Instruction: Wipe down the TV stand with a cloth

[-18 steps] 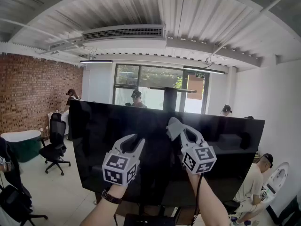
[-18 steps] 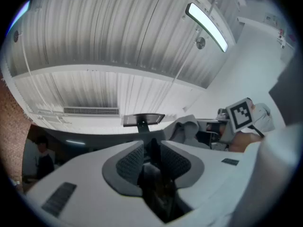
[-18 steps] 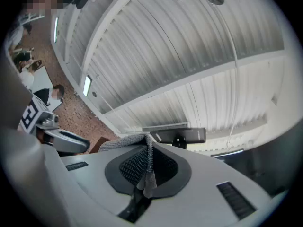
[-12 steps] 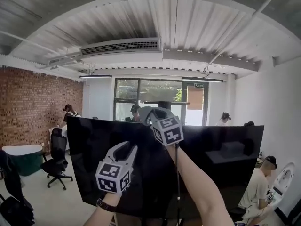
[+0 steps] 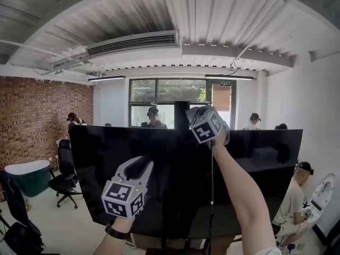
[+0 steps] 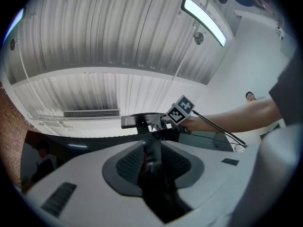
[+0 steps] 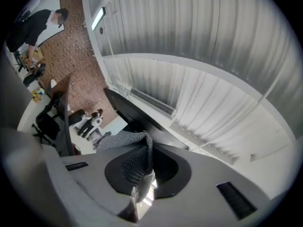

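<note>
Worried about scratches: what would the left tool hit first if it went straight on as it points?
Probably the black TV screen: the left tool, open and empty, aims up and forward at its dark panel. How near it is stays unclear.

The black screen hides people behind it below their heads.

- Large flat black television screen: smooth, high-gloss panel; mirrors the room.
- Grey mesh cloth: soft textile, open weave, matt and slightly coarse.
- Left gripper and right gripper: light grey moulded plastic shells, matt; dark ribbed pads line the jaws; marker cubes carry matt black-and-white print.
- Red brick wall: rough, matt masonry.
- White ribbed ceiling: corrugated sheet, metal by its look, dull painted finish.
</note>
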